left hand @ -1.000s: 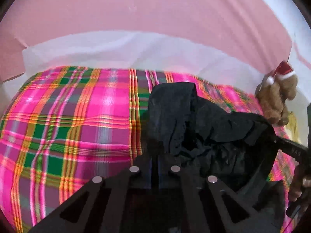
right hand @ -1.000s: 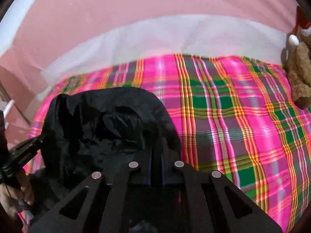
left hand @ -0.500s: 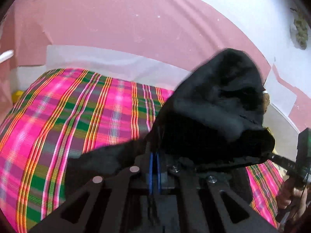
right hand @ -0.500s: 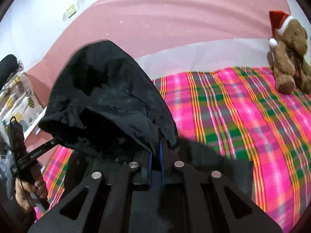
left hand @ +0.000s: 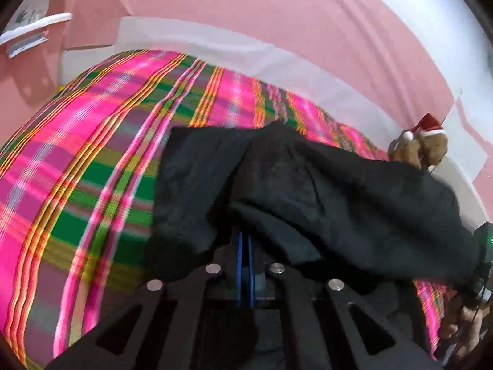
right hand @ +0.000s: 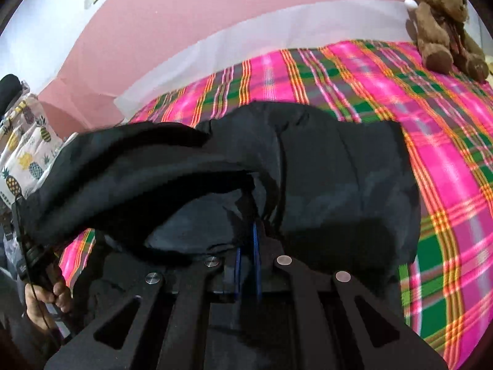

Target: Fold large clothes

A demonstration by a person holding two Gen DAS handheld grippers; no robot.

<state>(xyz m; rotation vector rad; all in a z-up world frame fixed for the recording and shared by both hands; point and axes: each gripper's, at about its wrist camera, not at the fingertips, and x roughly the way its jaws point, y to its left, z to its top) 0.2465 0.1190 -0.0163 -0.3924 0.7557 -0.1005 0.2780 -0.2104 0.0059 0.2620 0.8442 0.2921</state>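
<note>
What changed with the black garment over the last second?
The black garment, bunched a second ago and billowed high half a second ago, has come down flatter on the plaid bedspread. The left tool and right tool stayed shut on it. The teddy bear stayed put.

Open plaid bed [left hand: 92, 160] lies to the left of the black garment [left hand: 308, 191]; at the far right corner a teddy bear [right hand: 443, 21] sits against the wall [right hand: 215, 9], blocking passage there.
</note>
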